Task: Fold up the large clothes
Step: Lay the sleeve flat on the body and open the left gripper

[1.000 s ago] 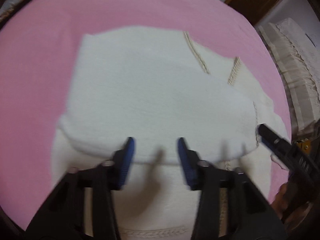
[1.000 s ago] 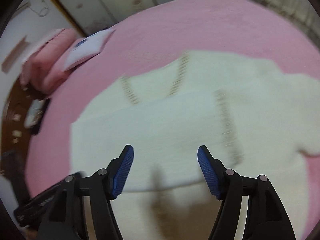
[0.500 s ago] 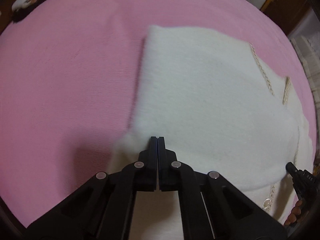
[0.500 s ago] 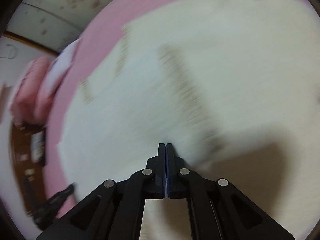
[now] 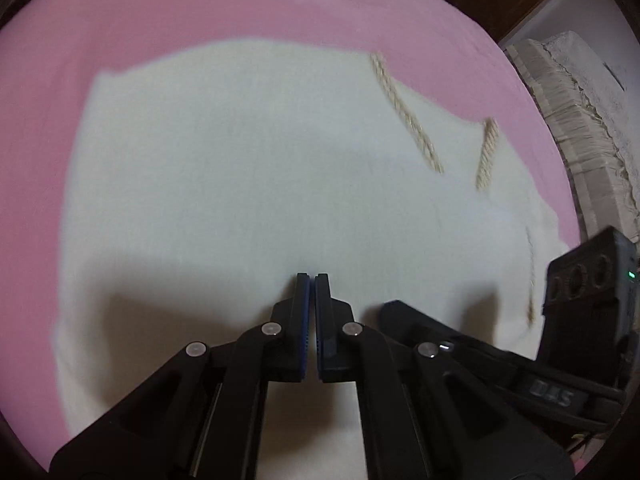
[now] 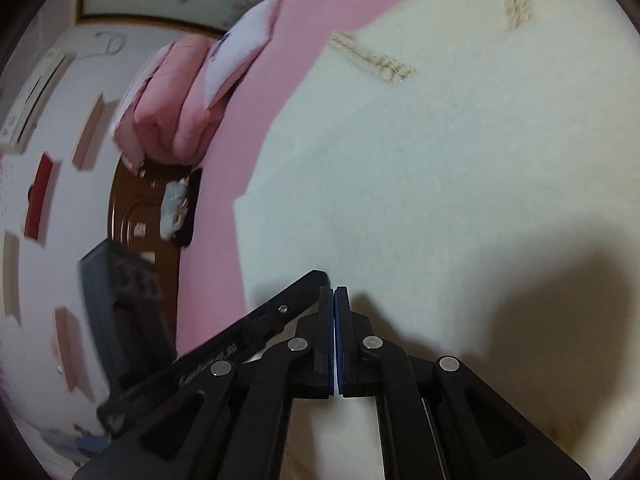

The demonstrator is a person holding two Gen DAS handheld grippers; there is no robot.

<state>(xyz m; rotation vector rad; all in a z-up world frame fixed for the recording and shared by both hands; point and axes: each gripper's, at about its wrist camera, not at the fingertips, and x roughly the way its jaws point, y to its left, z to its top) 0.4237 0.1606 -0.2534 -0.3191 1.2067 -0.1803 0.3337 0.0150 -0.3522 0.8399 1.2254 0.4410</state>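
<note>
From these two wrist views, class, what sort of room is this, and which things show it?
Probably a bedroom. A white garment lies on a wide pink bedspread, folded pink bedding is stacked at its far end, and a dark wooden headboard stands behind.

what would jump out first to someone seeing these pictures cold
A big white garment spread on a pink bedcover fills both views, with two beige braided strips near its far right edge. Low in the frame, the left gripper and the right gripper sit shut side by side over the cloth's near part; whether they pinch fabric is unclear.
</note>
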